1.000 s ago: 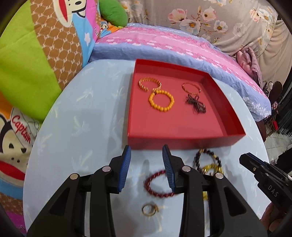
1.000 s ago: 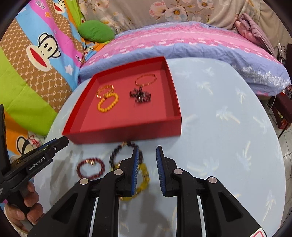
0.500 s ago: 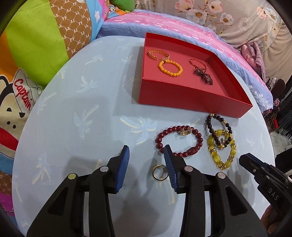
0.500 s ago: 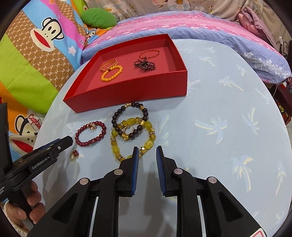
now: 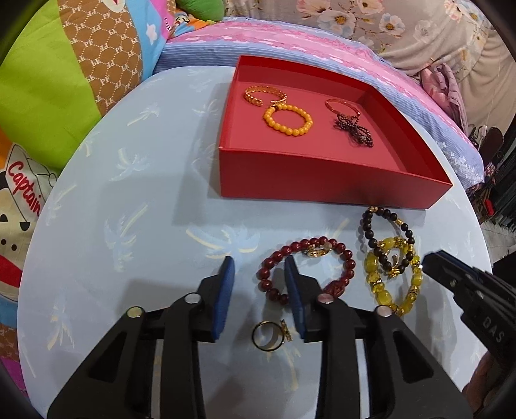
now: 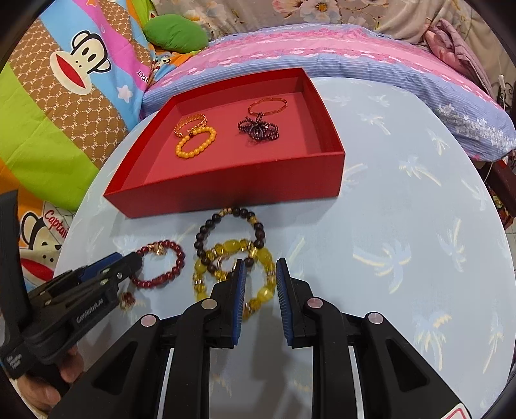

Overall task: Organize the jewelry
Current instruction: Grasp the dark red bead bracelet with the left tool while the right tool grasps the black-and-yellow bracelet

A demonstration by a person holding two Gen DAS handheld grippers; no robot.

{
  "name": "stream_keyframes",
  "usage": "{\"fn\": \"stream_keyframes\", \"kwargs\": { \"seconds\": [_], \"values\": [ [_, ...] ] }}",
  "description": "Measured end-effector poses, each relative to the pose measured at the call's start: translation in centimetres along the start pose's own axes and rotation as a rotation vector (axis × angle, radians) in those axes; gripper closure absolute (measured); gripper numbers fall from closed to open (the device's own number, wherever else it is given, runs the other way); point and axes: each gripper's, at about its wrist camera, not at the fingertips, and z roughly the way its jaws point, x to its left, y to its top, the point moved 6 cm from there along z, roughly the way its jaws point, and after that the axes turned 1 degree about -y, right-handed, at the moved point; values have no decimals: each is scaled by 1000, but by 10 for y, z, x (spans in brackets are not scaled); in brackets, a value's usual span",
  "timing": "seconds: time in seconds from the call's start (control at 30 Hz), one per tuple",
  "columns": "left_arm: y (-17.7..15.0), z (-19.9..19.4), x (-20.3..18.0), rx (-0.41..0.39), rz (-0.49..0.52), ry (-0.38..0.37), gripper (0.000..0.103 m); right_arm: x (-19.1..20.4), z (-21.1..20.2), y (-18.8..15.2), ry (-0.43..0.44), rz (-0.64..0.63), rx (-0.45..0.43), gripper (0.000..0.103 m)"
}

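Round table (image 5: pixel 135 206): four bracelets (image 5: pixel 288 121) in tray (image 5: pixel 322 180), three outside.

Cartoon-monkey bedding (image 6: pixel 74 83), green cushion (image 6: pixel 175 34) (plain), pink-and-lilac pillow (image 6: pixel 338 58), floral fabric (image 5: pixel 403 29).

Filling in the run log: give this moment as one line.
left gripper: closing around small gold ring, not gripping | right gripper: empty, above yellow bead bracelet | red tray: four pieces

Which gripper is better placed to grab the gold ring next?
Left. The left gripper hangs right over the gold ring, its closing jaws either side of it, not yet pressing. The right gripper sits over the yellow bracelet, farther from the ring.
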Motion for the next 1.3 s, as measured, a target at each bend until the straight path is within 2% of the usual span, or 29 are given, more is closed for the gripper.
{"fn": "stream_keyframes", "kwargs": {
  "seconds": [0.07, 0.17, 0.37, 0.5, 0.53, 0.67, 0.8, 0.9, 0.97, 1.03, 1.13, 1.3],
  "values": [
    [0, 1, -3, 4, 8, -16, 88, 1, 6, 6, -2, -4, 1, 82],
    [0, 2, -4, 5, 10, -31, 93, 5, 14, 14, -2, -14, 2, 82],
    [1, 2, -3, 18, -4, -63, 94, 10, 33, 22, -2, -23, 14, 82],
    [0, 2, -5, 23, -1, -68, 94, 11, 36, 21, 16, -26, 15, 95],
    [0, 2, -5, 25, -4, -69, 94, 11, 34, 20, 17, -28, 14, 95],
    [0, 2, -7, 24, -10, -77, 85, 12, 26, 19, 36, -23, 1, 95],
    [2, 3, -12, 0, 21, -58, 83, 12, 16, 18, 54, -12, -13, 95],
    [3, 5, -14, -18, 36, -53, 83, 12, 11, 17, 60, -8, -15, 95],
    [2, 6, -14, -23, 48, -53, 94, 12, 9, 17, 63, -7, -16, 95],
    [0, 4, -15, -27, 59, -58, 96, 12, 6, 16, 68, -5, -18, 95],
    [-1, -2, -16, -37, 62, -55, 96, 12, 1, 17, 74, -2, -25, 95],
    [3, -18, -23, -48, 62, -97, 96, 13, -14, 21, 86, 1, -54, 95]
  ]
}}
